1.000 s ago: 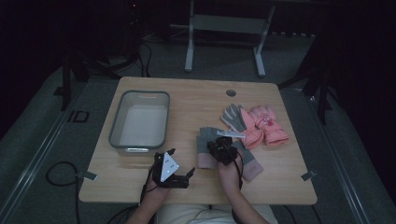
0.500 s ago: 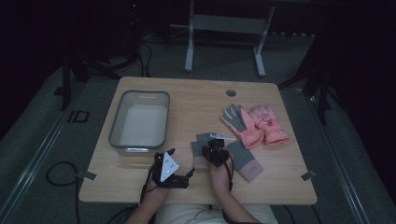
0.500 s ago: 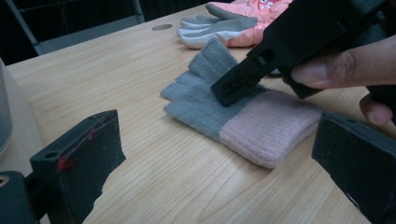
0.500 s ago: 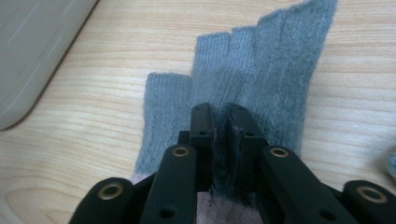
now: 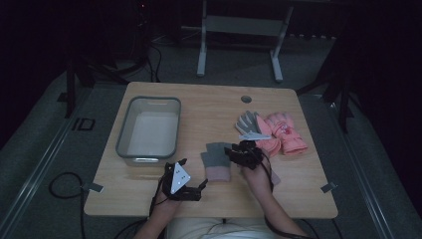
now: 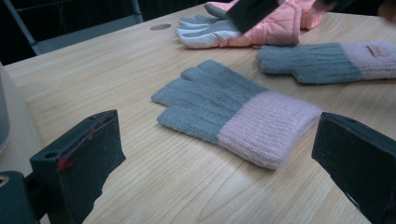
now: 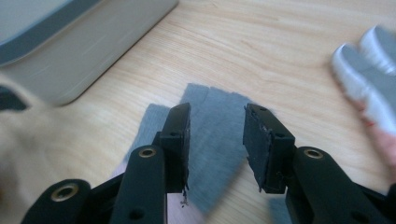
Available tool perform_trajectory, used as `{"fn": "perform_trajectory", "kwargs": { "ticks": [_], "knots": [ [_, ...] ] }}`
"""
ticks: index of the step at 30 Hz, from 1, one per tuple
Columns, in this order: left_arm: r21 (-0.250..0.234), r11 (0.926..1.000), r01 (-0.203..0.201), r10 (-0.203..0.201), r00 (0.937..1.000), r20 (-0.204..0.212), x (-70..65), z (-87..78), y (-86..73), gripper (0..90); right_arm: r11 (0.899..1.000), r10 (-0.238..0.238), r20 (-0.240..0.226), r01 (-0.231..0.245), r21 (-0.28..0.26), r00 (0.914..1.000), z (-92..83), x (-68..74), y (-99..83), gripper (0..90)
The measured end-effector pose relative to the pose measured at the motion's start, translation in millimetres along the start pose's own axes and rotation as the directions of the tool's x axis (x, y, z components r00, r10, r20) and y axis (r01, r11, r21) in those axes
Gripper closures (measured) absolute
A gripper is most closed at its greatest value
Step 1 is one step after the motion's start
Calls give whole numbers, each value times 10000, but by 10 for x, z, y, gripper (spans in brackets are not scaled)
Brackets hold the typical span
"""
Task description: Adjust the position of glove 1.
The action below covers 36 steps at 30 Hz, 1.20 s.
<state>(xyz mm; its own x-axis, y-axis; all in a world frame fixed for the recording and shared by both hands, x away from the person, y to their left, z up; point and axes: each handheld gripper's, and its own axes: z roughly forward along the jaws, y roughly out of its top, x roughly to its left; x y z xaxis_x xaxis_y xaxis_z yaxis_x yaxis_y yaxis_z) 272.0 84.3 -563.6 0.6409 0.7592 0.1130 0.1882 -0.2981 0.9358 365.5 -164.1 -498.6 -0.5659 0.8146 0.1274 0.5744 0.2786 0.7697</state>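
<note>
Dim room, wooden counter [image 5: 209,107]: right gripper [image 7: 217,140], jaws just parting and empty, hovers over the grey-and-pink knit glove [image 5: 216,160], lying fingers-away between both hands; left gripper [image 5: 188,181] waits wide open.

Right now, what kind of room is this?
Probably a workshop or lab set up for recording, kept dark. A lone wooden table stands on grey carpet, cables trail across the floor, and a metal stand sits behind.
</note>
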Motion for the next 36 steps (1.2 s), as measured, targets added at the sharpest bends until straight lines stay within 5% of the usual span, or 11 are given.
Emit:
{"fn": "perform_trajectory", "kwargs": {
  "ticks": [5, 8, 12, 20, 27, 32, 36],
  "knots": [
    [11, 10000, -22, 22, 10000, -18, 0, -3, 0, 15, 9885, -1459, -826, 1487, 281, 9858, -269, -261, -26, 633],
    [13, 10000, -12, 12, 10000, -29, 0, -2, 0, 15, 9790, -1882, -1228, 1960, 553, 9744, -380, -425, -96, 669],
    [7, 10000, 3, -3, 10000, -26, -1, 0, 0, 15, 9522, -2583, -1485, 2775, 1278, 9546, -474, -636, -262, 659],
    [27, 10000, -35, 35, 10000, -78, -4, -3, 1, 15, 9379, -2594, -1257, 2808, 2035, 9576, -407, -905, -534, 585],
    [16, 10000, 10, -10, 10000, -82, -4, 1, 1, 15, 9282, -2726, -1351, 2974, 2239, 9526, -288, -931, -591, 570],
    [11, 10000, -26, 26, 10000, -89, -8, 0, 0, 15, 9284, -2768, -1357, 3011, 2178, 9513, -267, -908, -606, 717],
    [21, 10000, -9, 10, 10000, -75, -3, 0, 0, 15, 9134, -3079, -1089, 3257, 2443, 9452, -268, -818, -585, 806]
  ]
}}
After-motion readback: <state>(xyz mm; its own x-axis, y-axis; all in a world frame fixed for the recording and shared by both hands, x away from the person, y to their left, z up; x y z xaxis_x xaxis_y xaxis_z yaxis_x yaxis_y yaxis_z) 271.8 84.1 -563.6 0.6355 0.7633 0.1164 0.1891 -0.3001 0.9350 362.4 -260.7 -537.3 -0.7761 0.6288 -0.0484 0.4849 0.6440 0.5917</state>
